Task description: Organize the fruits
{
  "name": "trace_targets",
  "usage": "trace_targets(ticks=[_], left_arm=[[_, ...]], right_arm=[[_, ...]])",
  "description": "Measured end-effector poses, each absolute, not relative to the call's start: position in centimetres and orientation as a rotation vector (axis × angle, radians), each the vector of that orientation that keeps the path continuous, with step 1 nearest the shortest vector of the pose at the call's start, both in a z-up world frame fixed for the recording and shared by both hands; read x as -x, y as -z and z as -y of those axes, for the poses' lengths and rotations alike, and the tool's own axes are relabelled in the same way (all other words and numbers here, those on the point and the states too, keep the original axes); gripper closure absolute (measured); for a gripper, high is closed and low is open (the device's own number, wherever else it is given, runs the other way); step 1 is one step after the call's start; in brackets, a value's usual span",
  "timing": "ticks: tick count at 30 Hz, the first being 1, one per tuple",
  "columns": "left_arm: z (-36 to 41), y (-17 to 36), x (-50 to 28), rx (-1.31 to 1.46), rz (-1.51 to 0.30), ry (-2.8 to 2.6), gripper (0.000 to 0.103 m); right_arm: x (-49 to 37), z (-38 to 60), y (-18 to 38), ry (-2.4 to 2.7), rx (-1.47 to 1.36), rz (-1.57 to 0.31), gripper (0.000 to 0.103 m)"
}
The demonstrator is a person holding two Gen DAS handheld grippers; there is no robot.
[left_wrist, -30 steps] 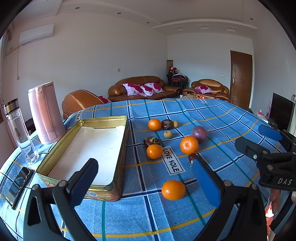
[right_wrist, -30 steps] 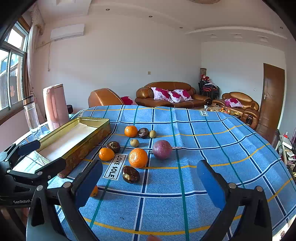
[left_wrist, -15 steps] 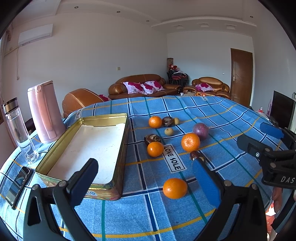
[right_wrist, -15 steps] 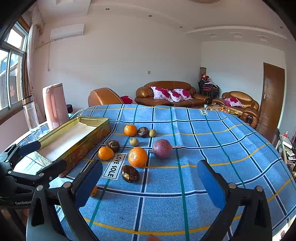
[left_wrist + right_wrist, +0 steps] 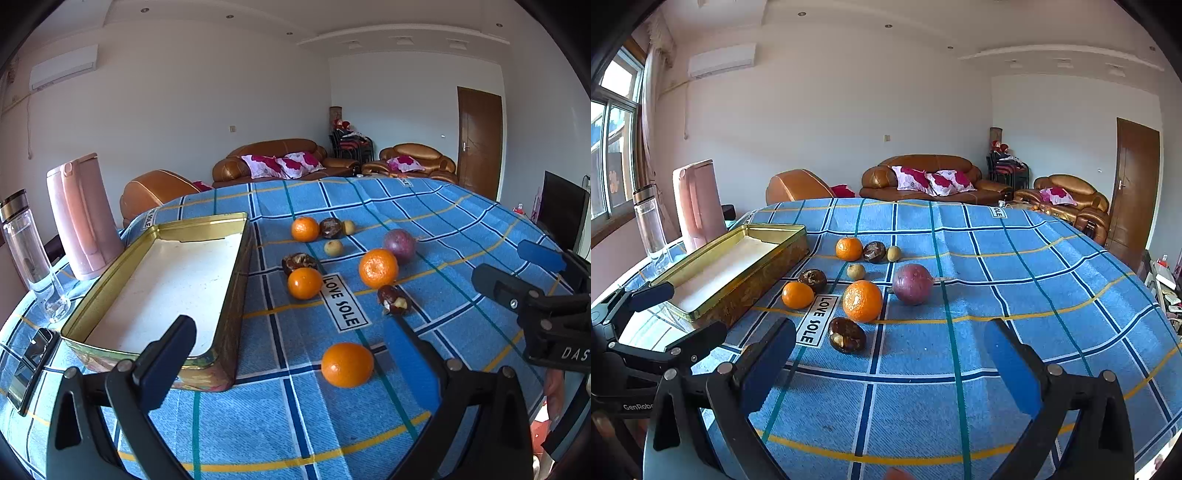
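A table under a blue plaid cloth carries the fruit, all of it loose on the cloth beside a gold tin whose white floor is bare. Four oranges show in the left view: one nearest the left tongs, one by the tin, one in the middle and one at the back. There are three dark brown fruits, two small tan ones and one purple fruit. A "LOVE SOLE" label lies among them. Behind the tin stand a pink kettle and a glass bottle; a phone lies at the table's near left edge. Nothing stands between the left tongs and the nearest orange. Both the left tongs and the right tongs are spread wide and grip nothing; the right ones hover over bare cloth, short of a brown fruit.
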State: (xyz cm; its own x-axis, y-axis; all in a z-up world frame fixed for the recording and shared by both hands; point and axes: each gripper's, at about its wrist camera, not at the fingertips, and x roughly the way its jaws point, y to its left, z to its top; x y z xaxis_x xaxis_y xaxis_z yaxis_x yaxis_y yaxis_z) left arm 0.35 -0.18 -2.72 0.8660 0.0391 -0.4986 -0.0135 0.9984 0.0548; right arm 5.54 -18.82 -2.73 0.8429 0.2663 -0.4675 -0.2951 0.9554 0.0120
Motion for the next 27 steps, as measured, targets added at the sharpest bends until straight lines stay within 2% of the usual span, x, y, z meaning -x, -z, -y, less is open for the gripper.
trace_targets(ticks=[13,15,17,19,23,27], left_arm=[[1.1,4.4,-1.7,-0.054,-0.586,0.019,0.001],[1.3,4.8,-2.0,-0.051,-0.606,0.041,0.008],[1.6,5.1,-2.3,-0.050,-0.627,0.066,0.024],[1.9,5.5,-2.7,-0.045,-0.653,0.089,0.027],[2.6,6.4,-3.4,-0.058,-0.707,0.115,0.043],[2.7,7.0,-4.1,-0.049,-0.756,0.150,0.052]], right_arm=[[-6.8,19.3,5.0,-0.317,0.049,-0.542,0.001],[-7.2,19.5,5.4,-0.316,0.045,-0.552,0.001],[-7.4,19.7,5.6,-0.313,0.039,-0.561,0.001],[-7.5,19.8,5.8,-0.316,0.035,-0.567,0.001],[-7.6,19.8,5.9,-0.322,0.038,-0.575,0.001],[-7.8,19.8,6.0,-0.322,0.042,-0.575,0.001]])
